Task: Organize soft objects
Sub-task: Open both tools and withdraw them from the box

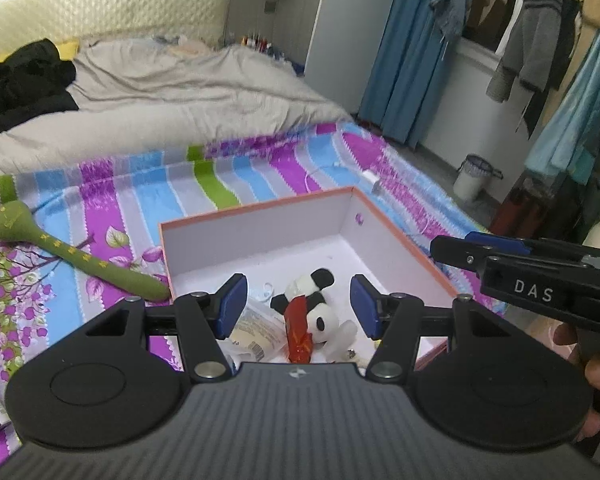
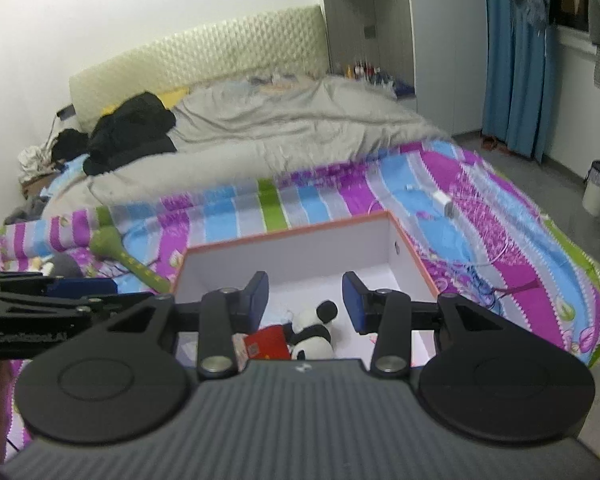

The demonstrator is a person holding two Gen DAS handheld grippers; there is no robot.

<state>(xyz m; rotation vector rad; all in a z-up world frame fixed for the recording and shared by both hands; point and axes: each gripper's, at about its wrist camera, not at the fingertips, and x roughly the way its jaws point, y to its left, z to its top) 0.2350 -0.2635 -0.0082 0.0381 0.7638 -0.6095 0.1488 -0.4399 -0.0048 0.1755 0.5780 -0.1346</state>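
An open white box with an orange rim [image 1: 260, 208] [image 2: 284, 232] lies on the striped bedsheet. Inside it lie a panda plush [image 1: 320, 304] [image 2: 314, 332], a red packet [image 1: 298, 332] [image 2: 268, 344] and a pale yellow pouch [image 1: 260, 324]. My left gripper [image 1: 298, 292] hovers above the box, open, nothing between its blue pads. My right gripper [image 2: 305, 286] hangs beside it over the box, also open and holding nothing. A green plush stick [image 1: 72, 252] [image 2: 112, 240] rests on the sheet left of the box. A grey soft item [image 2: 64, 266] lies further left.
A grey duvet [image 1: 180, 92] and black clothing [image 1: 24, 80] cover the far half of the bed. A white charger and cable [image 2: 444, 202] lie on the sheet right of the box. A bin [image 1: 472, 176], blue curtains [image 1: 412, 40] and hanging clothes [image 1: 540, 28] stand to the right.
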